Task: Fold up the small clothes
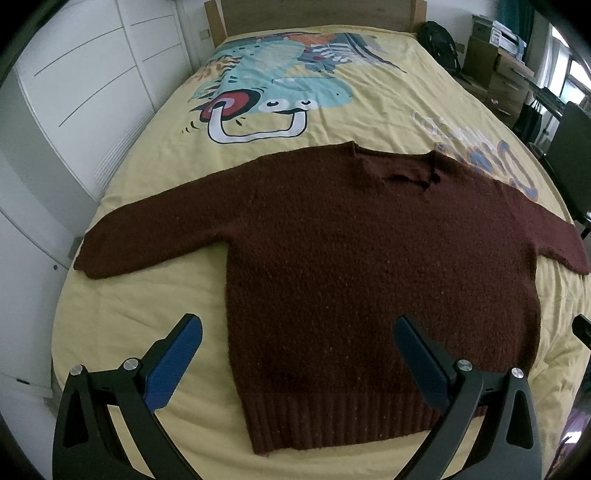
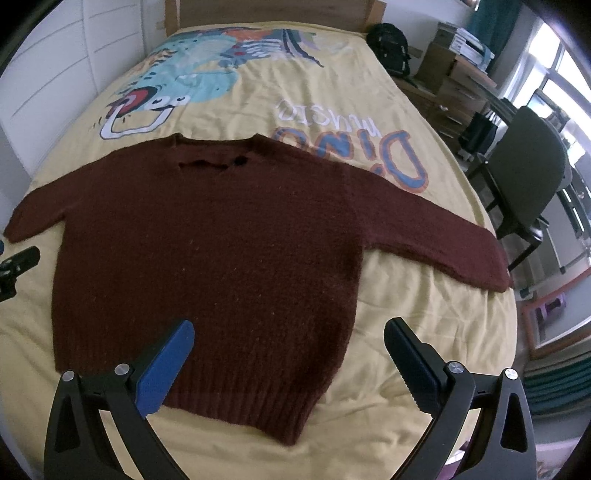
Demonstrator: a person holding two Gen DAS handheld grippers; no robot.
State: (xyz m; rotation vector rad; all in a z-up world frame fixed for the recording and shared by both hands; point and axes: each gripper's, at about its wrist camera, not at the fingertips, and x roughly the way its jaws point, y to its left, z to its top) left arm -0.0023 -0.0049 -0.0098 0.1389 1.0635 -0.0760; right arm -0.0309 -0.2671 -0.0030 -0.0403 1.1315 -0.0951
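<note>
Sweater (image 1: 332,258) lies flat on bed (image 1: 122,317), front up, neck twd headboard (image 1: 314,11), hem nearest cams; sleeves spread out L/R, so widest across bed. Left claw (image 1: 298,363) & right claw (image 2: 289,363) both wide open, holding nothing, over hem.

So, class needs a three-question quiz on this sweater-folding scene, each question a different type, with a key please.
1. True or false: the brown sweater lies spread flat, both sleeves out.
2. Which sweater part is nearest the cameras: A collar, B ribbed hem, C cuff?
3. What state are the left hand-held gripper and right hand-held gripper in?

Key: 1 true. 2 B, the ribbed hem. 3 Both open, holding nothing, above the yellow bedspread.
</note>
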